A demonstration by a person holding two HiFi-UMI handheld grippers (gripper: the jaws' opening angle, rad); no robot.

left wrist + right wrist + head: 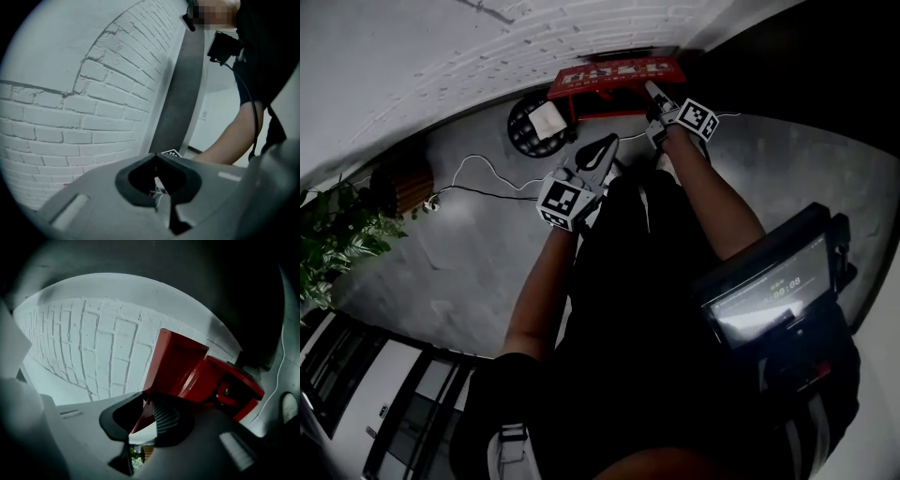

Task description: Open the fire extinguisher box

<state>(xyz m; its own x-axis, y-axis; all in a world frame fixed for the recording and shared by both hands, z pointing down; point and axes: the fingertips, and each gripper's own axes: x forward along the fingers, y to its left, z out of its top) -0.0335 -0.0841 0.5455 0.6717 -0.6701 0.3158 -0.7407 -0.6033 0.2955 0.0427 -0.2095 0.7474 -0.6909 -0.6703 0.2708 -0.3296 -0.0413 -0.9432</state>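
The red fire extinguisher box (617,77) stands against the white brick wall, with white lettering on its top. My right gripper (652,90) reaches to the box's right end. In the right gripper view the box (185,364) fills the middle. A thin red edge of it lies between the jaws of the right gripper (143,420), beside the patterned pad (165,419). A strip of light still shows between the jaws. My left gripper (607,142) is held back from the box and points up toward it. In its own view the left gripper (156,156) is shut and holds nothing.
A round black object with a white sheet on it (536,124) sits left of the box. A white cable (487,173) runs over the grey floor. A wooden piece (401,187) and a green plant (337,234) stand at the left. A screen device (769,292) hangs at my chest.
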